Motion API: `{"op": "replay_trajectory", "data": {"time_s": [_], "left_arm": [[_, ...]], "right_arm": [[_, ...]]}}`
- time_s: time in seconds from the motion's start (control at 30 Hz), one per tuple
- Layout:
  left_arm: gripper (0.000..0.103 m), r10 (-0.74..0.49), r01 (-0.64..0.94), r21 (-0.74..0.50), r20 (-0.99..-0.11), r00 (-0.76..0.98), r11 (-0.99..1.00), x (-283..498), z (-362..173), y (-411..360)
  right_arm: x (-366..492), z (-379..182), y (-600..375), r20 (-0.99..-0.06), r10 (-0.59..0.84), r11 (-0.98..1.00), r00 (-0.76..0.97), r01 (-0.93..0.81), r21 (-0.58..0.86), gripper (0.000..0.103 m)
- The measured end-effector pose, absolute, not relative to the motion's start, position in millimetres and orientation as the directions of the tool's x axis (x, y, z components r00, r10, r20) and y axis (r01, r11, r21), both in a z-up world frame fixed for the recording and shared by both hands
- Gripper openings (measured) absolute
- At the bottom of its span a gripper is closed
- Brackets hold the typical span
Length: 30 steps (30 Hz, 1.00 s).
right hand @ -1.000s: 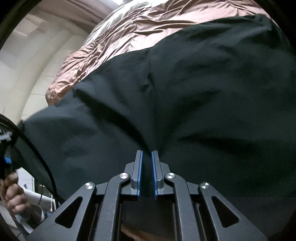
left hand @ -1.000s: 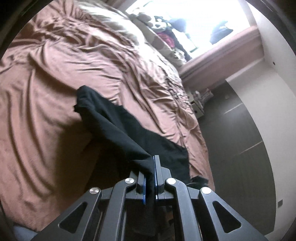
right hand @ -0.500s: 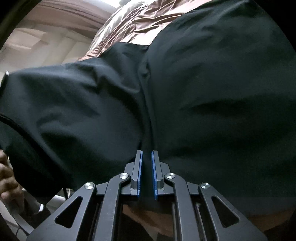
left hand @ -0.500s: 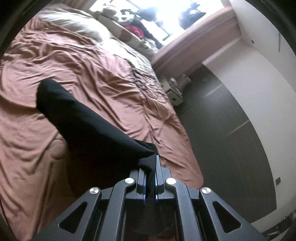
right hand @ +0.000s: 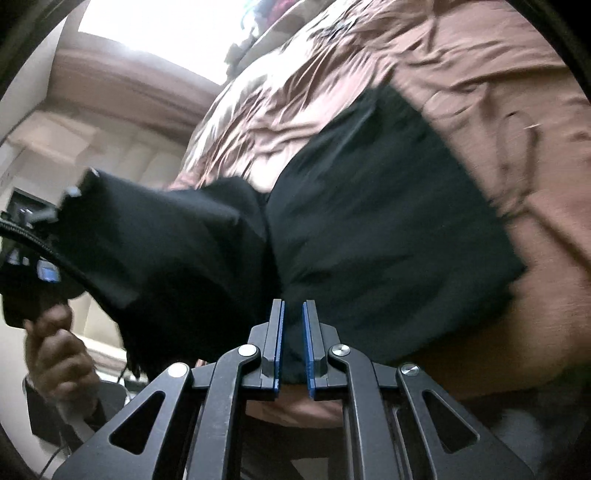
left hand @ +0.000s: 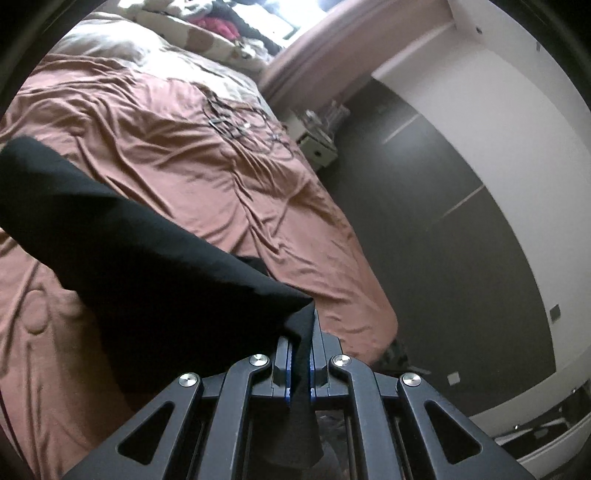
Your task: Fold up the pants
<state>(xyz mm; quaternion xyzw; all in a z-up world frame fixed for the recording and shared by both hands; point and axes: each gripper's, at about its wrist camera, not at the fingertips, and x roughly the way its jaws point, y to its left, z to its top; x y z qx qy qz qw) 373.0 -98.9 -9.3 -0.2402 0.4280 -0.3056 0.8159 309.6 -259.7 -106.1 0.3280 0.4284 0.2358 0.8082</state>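
On bed (left hand: 155,155), brown sheet, rumpled: pants (right hand: 388,221), black, one part lying flat across the sheet, the other part lifted off it.
Left gripper (left hand: 300,354): jaws pinched narrow on a fold of the pants (left hand: 140,258); cloth rises from the sheet at left to the jaws.
Right gripper (right hand: 291,343): jaws narrow, black cloth bunched between the blue pads (right hand: 279,343); holds the near edge of the pants.
Left hand (right hand: 55,354): seen at left in right view, gripping its handle, raised cloth draped beside it.
Far end: pillows (left hand: 110,48), bright window (right hand: 166,26).
Right of bed: dark floor (left hand: 443,240), small white cabinet (left hand: 317,144), white wall (left hand: 517,129).
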Motion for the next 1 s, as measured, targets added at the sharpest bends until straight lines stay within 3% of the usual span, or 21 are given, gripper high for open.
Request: {"op": "replay_trajectory", "data": {"time_s": [0.43,0.67,0.9,1.0], "left_arm": [[0.006,-0.710,0.340,-0.625,-0.644,0.283,0.703,390,-64,-182],[0.006,-0.697,0.308,-0.631,-0.688,0.200,0.712,375,-106,-196],[0.006,-0.691,0.318,-0.623,-0.700,0.182,0.715,360,-113,-205],[0.012,-0.698,0.319,-0.634,-0.700,0.152,0.705,356,-116,-210]], "right_arm": [[273,-112,-330,-0.553,0.575,0.684,0.603,0.016,0.730,0.007],[266,-109,-340,-0.555,0.561,0.677,0.615,0.045,0.734,0.007],[266,-110,-340,-0.551,0.563,0.672,0.616,0.047,0.739,0.007],[269,-112,-342,-0.549,0.565,0.668,0.616,0.049,0.743,0.007]]}}
